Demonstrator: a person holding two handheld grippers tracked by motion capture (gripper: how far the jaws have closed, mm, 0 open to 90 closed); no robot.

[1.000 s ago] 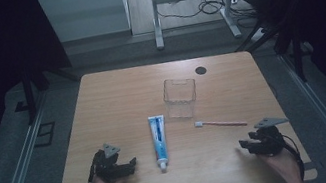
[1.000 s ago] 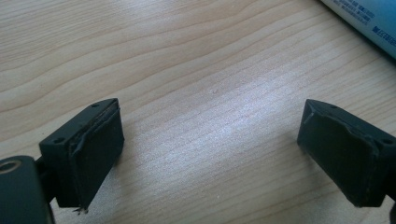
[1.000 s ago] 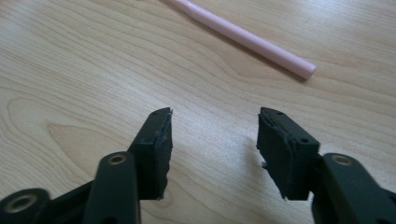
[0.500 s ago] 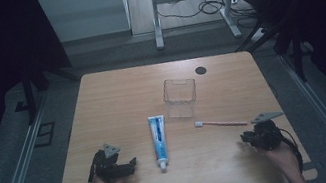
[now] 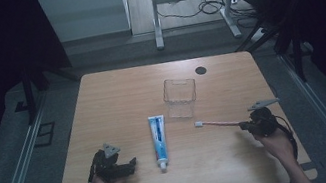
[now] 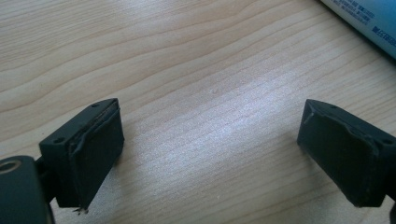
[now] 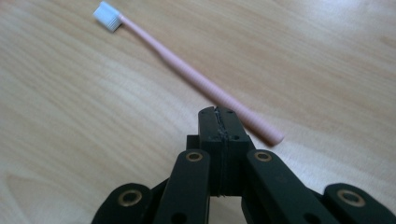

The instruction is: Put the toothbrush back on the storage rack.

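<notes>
A pink toothbrush with a white head lies on the wooden table, right of centre. My right gripper is shut with nothing in it, its tips just short of the handle's near end; in the right gripper view the gripper has its jaws pressed together beside the handle. A blue and white toothpaste tube lies at the table's middle, cap toward me. My left gripper rests on the table left of the tube, open, with bare wood between its pads. The tube's edge shows at the top right there.
A clear plastic box stands upright just beyond the toothpaste and toothbrush. A small black round hole marks the table's far right. Metal rails run along both sides of the table, and a desk frame with cables stands behind it.
My right gripper has moved forward and slightly left, up to the toothbrush handle's end. The left gripper has stayed put.
</notes>
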